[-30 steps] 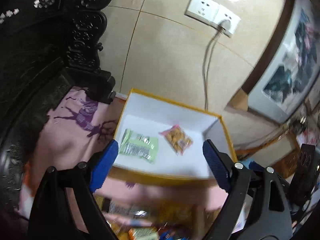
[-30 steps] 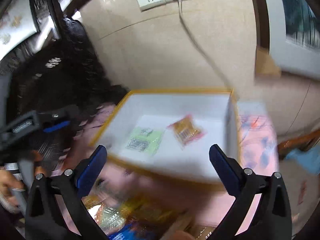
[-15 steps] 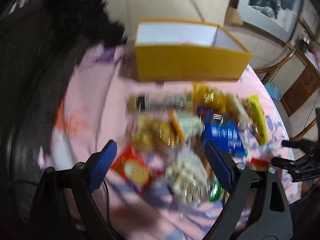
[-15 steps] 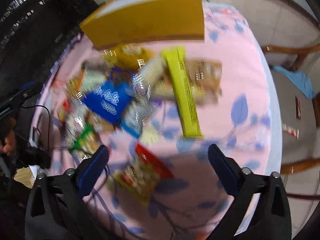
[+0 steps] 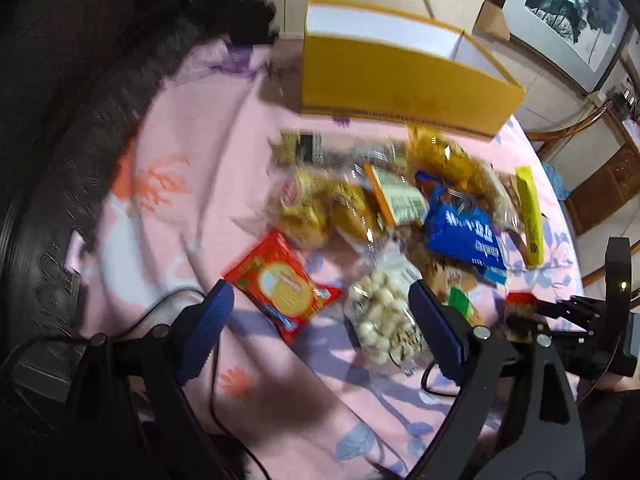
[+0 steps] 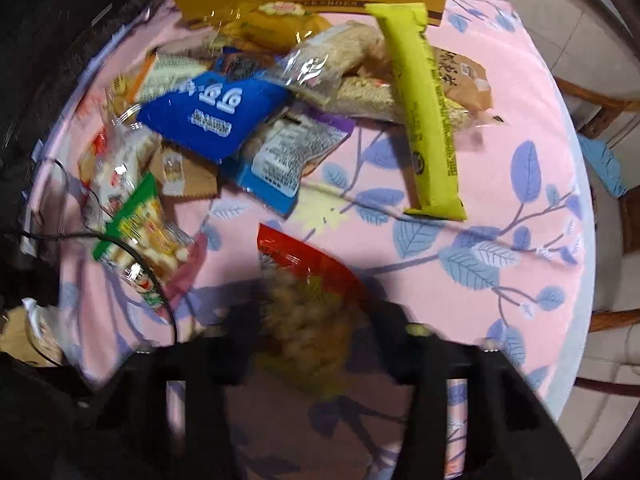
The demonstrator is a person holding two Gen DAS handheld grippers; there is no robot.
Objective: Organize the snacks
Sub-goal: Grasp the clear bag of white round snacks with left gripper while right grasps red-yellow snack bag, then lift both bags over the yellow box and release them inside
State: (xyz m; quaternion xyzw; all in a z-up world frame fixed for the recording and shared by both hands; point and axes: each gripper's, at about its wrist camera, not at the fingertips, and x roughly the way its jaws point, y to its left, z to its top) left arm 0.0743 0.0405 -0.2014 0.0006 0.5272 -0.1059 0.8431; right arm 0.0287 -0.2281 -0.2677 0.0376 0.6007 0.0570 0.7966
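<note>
Two grippers low over the pile: right gripper (image 6: 308, 332) closing around red-topped snack bag (image 6: 308, 280), contact blurred — left gripper (image 5: 320, 328) spread wide, red biscuit packet (image 5: 280, 284) straight ahead, lying diagonally.

Honestly nothing readable here, the blue packet (image 6: 208, 110) has big white characters and the yellow bar (image 6: 426, 112) small print (all too blurry to make out)

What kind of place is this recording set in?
Probably a home living or dining room: a table under a pink leaf-print cloth, a framed landscape painting on the tiled wall, and wooden chairs alongside.
</note>
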